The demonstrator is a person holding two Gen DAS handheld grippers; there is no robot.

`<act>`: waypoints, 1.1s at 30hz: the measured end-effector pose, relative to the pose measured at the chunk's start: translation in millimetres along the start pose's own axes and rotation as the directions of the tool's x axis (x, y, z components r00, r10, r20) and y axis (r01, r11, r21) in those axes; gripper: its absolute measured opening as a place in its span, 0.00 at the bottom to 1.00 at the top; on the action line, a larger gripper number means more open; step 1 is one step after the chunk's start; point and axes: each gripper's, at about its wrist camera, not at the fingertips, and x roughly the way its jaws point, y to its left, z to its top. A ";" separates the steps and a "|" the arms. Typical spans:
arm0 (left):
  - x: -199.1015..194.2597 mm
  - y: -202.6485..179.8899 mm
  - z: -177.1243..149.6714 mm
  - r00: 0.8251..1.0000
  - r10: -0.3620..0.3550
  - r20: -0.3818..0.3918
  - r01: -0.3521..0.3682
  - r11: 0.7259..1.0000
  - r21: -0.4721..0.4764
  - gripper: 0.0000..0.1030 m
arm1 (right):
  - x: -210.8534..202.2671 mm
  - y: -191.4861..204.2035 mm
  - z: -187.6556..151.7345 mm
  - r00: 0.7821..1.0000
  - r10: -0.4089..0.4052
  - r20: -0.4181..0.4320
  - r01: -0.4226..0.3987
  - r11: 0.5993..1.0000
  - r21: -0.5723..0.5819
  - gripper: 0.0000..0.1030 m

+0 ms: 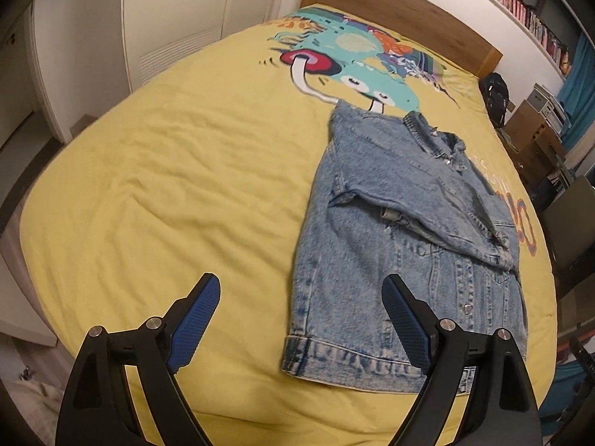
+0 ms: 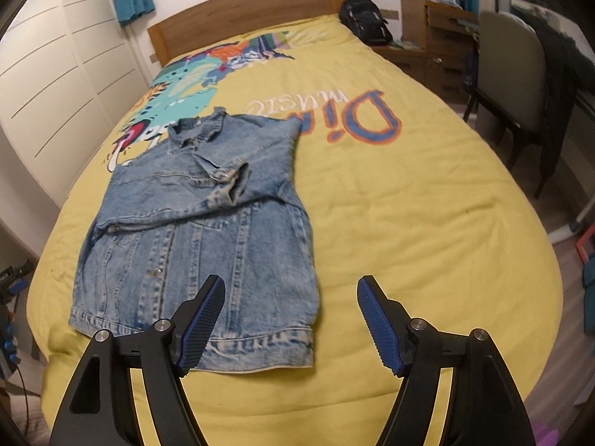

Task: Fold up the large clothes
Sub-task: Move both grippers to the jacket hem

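A light blue denim jacket (image 1: 401,223) lies flat on the yellow bed cover (image 1: 167,186), collar away from me, both sleeves folded across its chest. It also shows in the right wrist view (image 2: 208,223). My left gripper (image 1: 301,290) is open and empty, above the bed near the jacket's lower left hem corner. My right gripper (image 2: 292,291) is open and empty, above the jacket's lower right hem corner. Neither gripper touches the jacket.
The bed cover (image 2: 409,204) carries a colourful print and lettering. A wooden headboard (image 2: 241,11) stands at the far end. A black backpack (image 2: 366,20), a wooden desk (image 2: 438,37) and a chair (image 2: 509,85) stand to the right. White wardrobes (image 1: 178,18) stand on the left.
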 end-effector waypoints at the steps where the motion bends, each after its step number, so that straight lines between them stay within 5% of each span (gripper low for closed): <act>1: 3.2 2.9 -0.9 1.000 -0.004 -0.004 0.003 1.000 -0.004 0.83 | 4.8 -3.2 -1.7 1.000 0.002 -0.012 -0.002 1.000 0.009 0.74; 8: 39.5 17.7 -15.0 0.996 -0.041 -0.082 0.037 0.998 -0.053 0.83 | 49.4 -9.7 -11.5 0.994 0.034 -0.103 -0.031 0.999 0.032 0.75; 21: 92.8 6.5 -43.9 0.973 -0.032 -0.230 0.031 0.999 -0.006 0.83 | 123.2 -5.0 -39.8 0.961 0.069 -0.268 -0.062 0.997 0.037 0.75; 33: 104.2 16.4 -54.2 0.940 -0.125 -0.316 0.123 0.992 -0.028 0.82 | 145.8 -3.0 -49.6 0.941 0.116 -0.317 -0.108 0.993 0.044 0.76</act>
